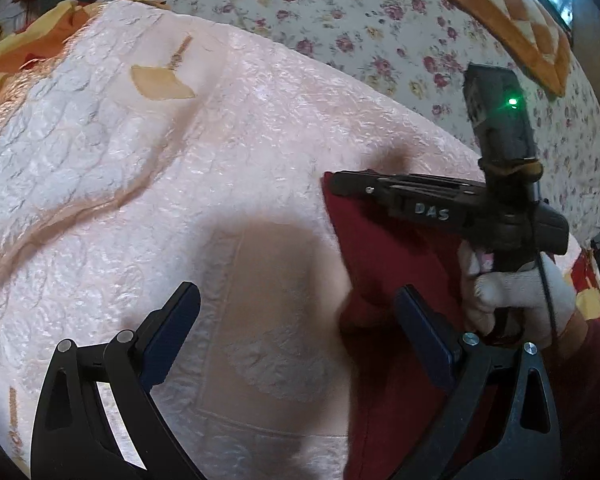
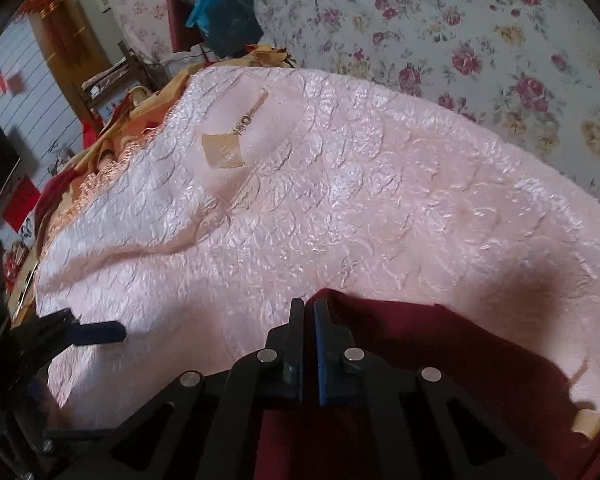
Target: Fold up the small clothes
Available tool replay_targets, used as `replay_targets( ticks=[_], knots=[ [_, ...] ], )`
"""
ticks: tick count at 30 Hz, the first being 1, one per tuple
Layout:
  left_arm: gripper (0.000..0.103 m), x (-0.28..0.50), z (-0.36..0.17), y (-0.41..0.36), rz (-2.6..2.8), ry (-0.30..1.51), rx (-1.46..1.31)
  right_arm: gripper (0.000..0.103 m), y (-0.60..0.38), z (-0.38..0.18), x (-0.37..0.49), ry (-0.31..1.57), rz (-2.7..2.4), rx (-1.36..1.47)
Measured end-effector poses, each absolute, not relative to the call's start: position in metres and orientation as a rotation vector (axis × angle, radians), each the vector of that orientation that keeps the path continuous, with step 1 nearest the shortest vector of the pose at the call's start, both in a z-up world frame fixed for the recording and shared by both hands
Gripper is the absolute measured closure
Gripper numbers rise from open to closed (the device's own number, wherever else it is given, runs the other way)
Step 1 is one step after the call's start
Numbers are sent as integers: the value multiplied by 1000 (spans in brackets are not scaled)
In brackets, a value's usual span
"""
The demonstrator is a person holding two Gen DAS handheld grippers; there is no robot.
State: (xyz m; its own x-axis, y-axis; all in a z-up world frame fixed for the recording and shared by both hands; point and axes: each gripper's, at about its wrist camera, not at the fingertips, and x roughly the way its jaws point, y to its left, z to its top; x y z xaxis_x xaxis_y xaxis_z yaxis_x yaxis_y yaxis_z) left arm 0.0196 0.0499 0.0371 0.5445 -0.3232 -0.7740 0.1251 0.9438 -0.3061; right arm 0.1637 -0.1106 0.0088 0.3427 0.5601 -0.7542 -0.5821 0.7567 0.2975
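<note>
Our right gripper [image 2: 309, 308] pinches the dark red cloth [image 2: 440, 360] at its corner. Our left gripper [image 1: 296, 320] gapes wide, the pink quilt [image 1: 180, 184] just beneath.

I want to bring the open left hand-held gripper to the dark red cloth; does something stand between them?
Nothing visible: the left hand-held gripper hangs open beside the dark red cloth, over the pink quilted blanket.
</note>
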Motion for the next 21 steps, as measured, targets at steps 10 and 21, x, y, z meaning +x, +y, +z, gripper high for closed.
replay_targets(
  ticks=[10, 21],
  knots=[
    [4, 24, 30, 7, -305, 981, -63, 90, -183, 66, 94, 888, 617, 67],
    [4, 17, 34, -12, -250, 924, 28, 31, -392, 39, -15, 1000, 46, 72]
  ],
)
